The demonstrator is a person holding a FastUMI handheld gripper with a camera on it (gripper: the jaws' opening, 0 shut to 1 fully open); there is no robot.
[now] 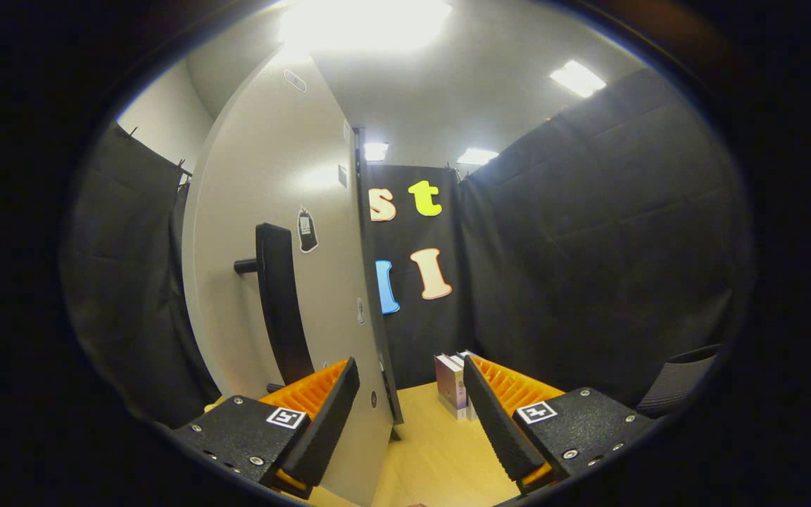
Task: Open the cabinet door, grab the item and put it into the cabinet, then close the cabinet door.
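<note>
Standing open on the left, the cabinet door (272,232) with its dark handle (279,303), its near edge reaching down between the fingers. Holding nothing, the gripper (411,415) with jaws spread apart over the wooden table (434,451). Standing upright farther right, just beyond the right finger (497,422), the small box (450,384), near the black cloth wall (588,246).

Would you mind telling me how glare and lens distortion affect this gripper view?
Gripper view: ceiling lights blow out to white, with a soft sheen on the cabinet door; fisheye bends the door's edge and black handle; the open hand-held gripper and boxes stay sharp.
</note>
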